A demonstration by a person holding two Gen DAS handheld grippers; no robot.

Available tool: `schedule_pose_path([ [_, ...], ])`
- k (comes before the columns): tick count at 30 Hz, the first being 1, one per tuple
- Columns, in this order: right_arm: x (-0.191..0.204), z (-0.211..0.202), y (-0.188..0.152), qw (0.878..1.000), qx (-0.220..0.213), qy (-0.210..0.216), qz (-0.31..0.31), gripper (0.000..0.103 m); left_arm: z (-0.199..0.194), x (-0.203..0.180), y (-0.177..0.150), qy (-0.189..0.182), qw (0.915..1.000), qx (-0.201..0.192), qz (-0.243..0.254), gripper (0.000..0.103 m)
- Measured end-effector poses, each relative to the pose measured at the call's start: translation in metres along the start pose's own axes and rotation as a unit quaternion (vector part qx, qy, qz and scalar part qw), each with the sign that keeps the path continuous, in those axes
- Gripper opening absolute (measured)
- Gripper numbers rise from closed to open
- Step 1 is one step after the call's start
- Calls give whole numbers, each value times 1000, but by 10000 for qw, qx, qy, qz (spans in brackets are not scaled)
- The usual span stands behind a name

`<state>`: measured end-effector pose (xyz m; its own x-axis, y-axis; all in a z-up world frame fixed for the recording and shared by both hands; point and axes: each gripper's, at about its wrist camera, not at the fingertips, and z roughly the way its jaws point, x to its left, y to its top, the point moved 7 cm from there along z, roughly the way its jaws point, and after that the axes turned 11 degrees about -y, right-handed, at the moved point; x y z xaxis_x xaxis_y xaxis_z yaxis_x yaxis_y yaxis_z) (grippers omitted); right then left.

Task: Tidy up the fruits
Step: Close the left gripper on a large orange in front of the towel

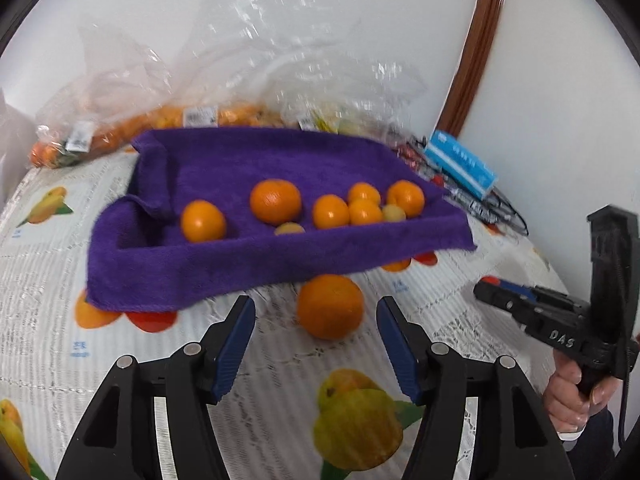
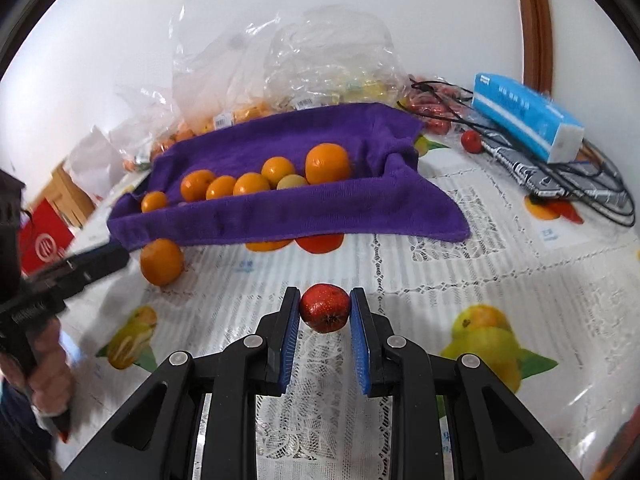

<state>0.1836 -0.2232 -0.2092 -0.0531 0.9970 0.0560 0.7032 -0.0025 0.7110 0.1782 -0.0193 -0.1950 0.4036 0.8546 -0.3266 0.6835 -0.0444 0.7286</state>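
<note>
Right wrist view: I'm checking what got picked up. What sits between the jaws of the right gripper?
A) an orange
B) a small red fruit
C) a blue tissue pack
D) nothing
B: the right gripper has its jaws closed against both sides of a small red fruit, while the loose orange lies on the tablecloth.

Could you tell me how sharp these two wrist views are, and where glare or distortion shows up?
Left wrist view: motion blur softens the purple towel and the plastic bags, while the left gripper stays crisp; fisheye bends the brown frame. Right wrist view: sharper overall, the red fruit in the jaws is clear, with glare on the bags.
</note>
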Motion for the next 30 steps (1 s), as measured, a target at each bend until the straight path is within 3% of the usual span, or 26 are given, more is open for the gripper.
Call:
schedule_pose_path([
  [3, 2, 0, 0, 10000, -13, 6, -5, 25, 15, -5, -1, 145, 9995, 282, 80, 60],
  [8, 3, 3, -1, 10000, 43, 8, -14, 25, 32, -16, -1, 741, 9950, 531, 414, 60],
  [12, -1, 2, 0, 10000, 19, -77, 33, 25, 45, -21, -5, 1068, 9891, 808, 608, 52],
  [16, -7, 3, 0, 9998, 38, -107, 178, 25, 45, -24, -6, 1077, 9886, 820, 653, 49],
  [19, -9, 3, 0, 9996, 36, -142, 233, 25, 40, -17, -5, 1034, 9910, 735, 437, 40],
  [30, -5, 1, 1, 9999, -22, -130, 100, 25, 42, -15, -2, 805, 9944, 652, 189, 41],
])
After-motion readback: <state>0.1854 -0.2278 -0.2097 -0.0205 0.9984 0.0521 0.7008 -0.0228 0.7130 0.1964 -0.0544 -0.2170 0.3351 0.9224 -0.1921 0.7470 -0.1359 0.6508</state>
